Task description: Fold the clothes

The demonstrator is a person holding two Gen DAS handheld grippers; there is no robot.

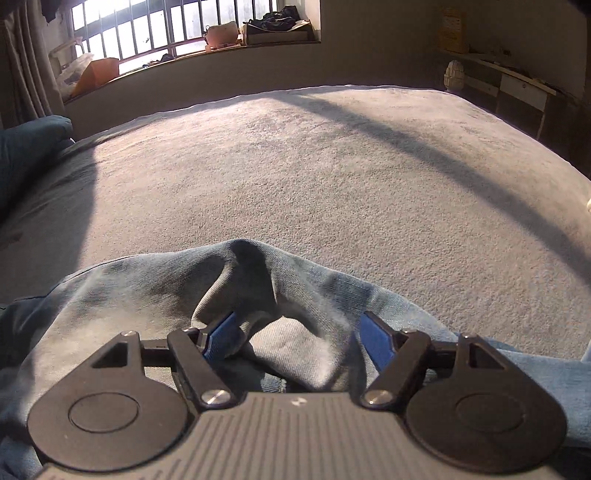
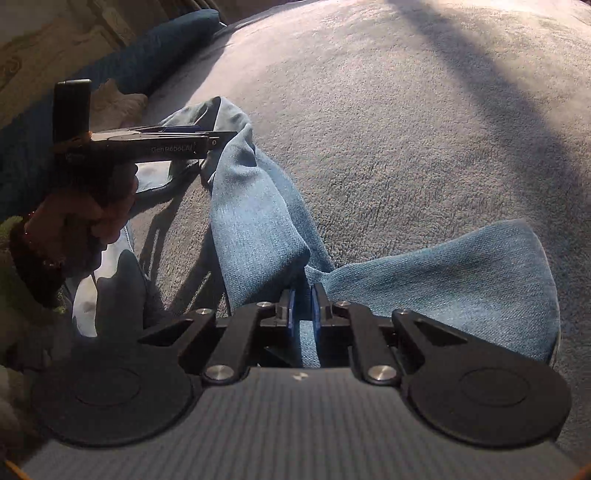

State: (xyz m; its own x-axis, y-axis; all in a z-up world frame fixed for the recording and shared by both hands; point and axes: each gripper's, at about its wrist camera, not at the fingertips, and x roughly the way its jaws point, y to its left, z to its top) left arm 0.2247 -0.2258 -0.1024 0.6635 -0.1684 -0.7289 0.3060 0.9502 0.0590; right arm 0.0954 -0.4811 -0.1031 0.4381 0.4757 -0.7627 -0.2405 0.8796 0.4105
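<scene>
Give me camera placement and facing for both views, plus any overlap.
Left wrist: sits on the left tongs, facing across the grey bedspread toward the barred window; own blue fingers spread around bunched denim jeans.
Right wrist: sits on the right tongs, facing along the bed toward a dark blue pillow; own fingers pinch the jeans; the person's left hand and left tongs show.
Shared: jeans, bedspread, left tongs.

Premises: a bedroom in a private home. A bed under a grey fleece blanket (image 1: 314, 177) fills the room. Barred bay window (image 1: 155, 29) with cluttered sill (image 1: 221, 48) and curtain (image 1: 26, 62); wall shelf with drawers (image 1: 517, 85); dark blue pillow (image 2: 155, 55) at the bed's edge
</scene>
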